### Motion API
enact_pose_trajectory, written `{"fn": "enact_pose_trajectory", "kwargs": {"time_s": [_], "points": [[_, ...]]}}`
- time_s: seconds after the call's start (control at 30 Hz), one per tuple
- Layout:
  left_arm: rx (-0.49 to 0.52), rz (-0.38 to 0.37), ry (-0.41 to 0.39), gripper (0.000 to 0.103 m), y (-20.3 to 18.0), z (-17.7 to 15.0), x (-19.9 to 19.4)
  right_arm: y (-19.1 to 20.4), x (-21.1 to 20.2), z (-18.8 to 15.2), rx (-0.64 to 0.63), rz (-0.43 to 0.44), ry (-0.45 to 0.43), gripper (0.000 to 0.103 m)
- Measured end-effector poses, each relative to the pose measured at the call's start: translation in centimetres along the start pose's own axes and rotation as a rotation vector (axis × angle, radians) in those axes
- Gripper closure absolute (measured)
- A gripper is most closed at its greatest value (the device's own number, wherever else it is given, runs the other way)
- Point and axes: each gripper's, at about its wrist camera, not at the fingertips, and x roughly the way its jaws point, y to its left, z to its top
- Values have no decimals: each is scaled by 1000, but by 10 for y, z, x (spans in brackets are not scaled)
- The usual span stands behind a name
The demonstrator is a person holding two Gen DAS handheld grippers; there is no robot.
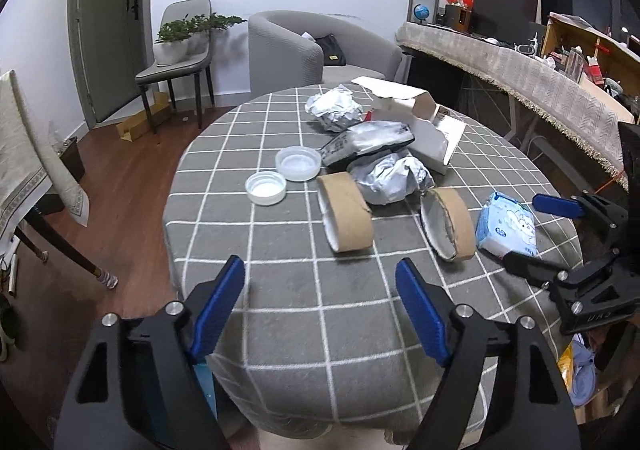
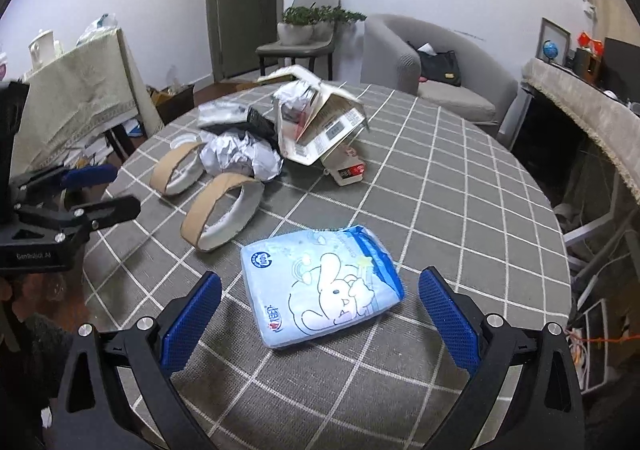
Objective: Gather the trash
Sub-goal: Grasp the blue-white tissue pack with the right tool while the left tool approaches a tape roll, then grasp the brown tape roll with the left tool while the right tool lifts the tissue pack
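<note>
A round table (image 1: 280,314) in a grey check cloth holds the trash. Two cardboard tape rings (image 1: 348,210) (image 1: 448,222) lie nearest, with two plastic lids (image 1: 298,163) to their left. Behind them are crumpled paper (image 1: 394,178), a grey mailer bag (image 1: 368,142) and an opened white box (image 1: 416,118). My left gripper (image 1: 320,274) hangs open over bare cloth short of the rings, nothing between its fingers. A blue tissue pack (image 2: 320,286) lies flat between the wide-open fingers of my right gripper (image 2: 320,281); the pads stand clear of it.
A small red-and-white carton (image 2: 350,170) lies beside the white box. A grey armchair (image 1: 288,46) and a chair with a potted plant (image 1: 176,62) stand beyond the table. A cloth-covered side table (image 1: 24,154) is at left, a long cluttered counter (image 1: 520,66) at right.
</note>
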Motion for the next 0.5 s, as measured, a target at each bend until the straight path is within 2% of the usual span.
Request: {"fn": "enact_pose_trajectory", "kwargs": {"time_s": [0.2, 0.33, 0.5], "points": [[4, -17, 6, 27, -5, 6, 8, 0, 8, 1, -19, -19, 29, 3], [4, -34, 10, 32, -10, 11, 12, -4, 11, 0, -10, 0, 43, 16], [-4, -30, 25, 39, -9, 13, 19, -7, 12, 3, -4, 33, 47, 23]]}}
